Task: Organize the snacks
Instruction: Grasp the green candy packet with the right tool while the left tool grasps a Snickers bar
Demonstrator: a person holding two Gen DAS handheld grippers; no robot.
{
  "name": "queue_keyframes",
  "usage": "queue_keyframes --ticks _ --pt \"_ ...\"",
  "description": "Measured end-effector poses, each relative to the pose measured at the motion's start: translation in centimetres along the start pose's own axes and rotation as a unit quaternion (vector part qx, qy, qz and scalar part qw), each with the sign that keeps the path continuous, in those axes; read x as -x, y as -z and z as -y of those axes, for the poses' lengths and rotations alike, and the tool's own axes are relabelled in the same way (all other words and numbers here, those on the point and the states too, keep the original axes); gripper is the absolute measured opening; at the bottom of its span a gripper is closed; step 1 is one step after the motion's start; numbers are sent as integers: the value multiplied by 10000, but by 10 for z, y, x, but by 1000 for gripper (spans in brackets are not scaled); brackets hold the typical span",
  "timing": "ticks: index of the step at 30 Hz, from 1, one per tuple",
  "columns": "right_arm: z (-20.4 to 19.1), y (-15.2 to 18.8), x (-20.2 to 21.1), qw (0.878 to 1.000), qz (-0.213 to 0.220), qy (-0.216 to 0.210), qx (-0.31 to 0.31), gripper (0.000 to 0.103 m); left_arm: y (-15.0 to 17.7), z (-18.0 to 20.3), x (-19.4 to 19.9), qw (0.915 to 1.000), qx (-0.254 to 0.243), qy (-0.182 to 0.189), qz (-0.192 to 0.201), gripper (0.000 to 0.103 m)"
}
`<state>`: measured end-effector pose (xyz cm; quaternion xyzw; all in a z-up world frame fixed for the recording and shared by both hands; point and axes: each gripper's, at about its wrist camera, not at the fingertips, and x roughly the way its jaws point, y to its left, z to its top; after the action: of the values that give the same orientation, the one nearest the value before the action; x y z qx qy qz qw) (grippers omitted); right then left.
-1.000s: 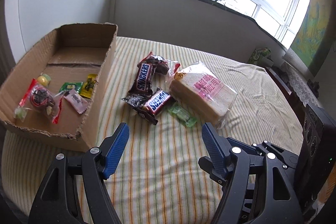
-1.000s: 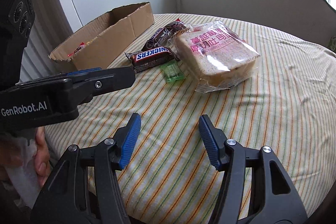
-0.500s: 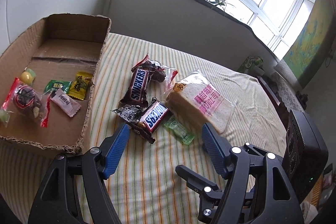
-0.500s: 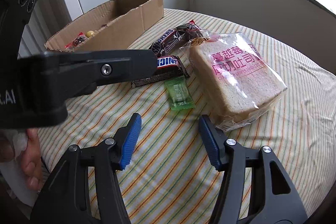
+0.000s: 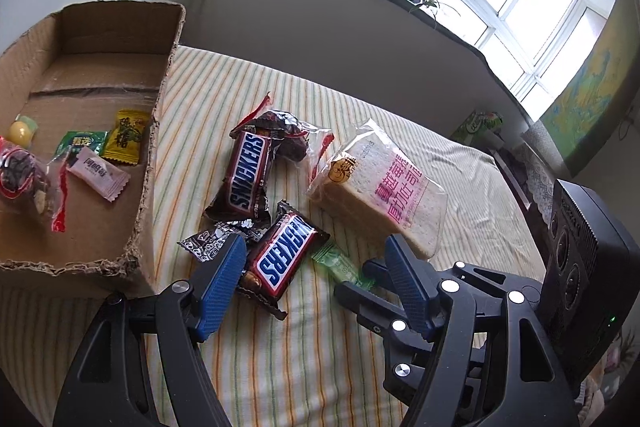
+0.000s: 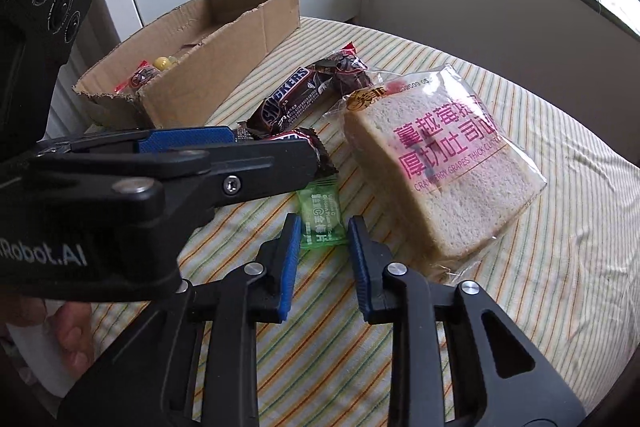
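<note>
The right gripper (image 6: 323,227), jaws just narrowed, flanks the green candy (image 6: 321,215) without pinching it; the left gripper (image 5: 316,259) stands wide over the nearest Snickers bar (image 5: 285,254)

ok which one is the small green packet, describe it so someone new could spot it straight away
Start at the big bagged slice of bread on the striped cloth. Just beside its near corner, toward the Snickers bar, lies the small green packet, flat on the cloth, between the tips of the right gripper. It is the only translucent green wrapper outside the cardboard box; its neighbours are brown or clear.
</note>
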<state>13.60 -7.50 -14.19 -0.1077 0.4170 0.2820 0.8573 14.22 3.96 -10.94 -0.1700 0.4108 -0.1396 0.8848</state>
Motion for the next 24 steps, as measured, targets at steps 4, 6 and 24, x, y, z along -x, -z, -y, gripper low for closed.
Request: queue_keyframes --ticks 4,6,24 --pt "2 7 6 10000 -4 19 29 25 3 -2 -5 9999 -18 -31 -111 54" --pt "6 12 11 10000 -4 46 -20 25 5 -4 -5 9998 -21 -80 -157 49" --pt "25 32 30 9989 148 29 -442 25 6 2 -18 9968 -395 -628 -311 28"
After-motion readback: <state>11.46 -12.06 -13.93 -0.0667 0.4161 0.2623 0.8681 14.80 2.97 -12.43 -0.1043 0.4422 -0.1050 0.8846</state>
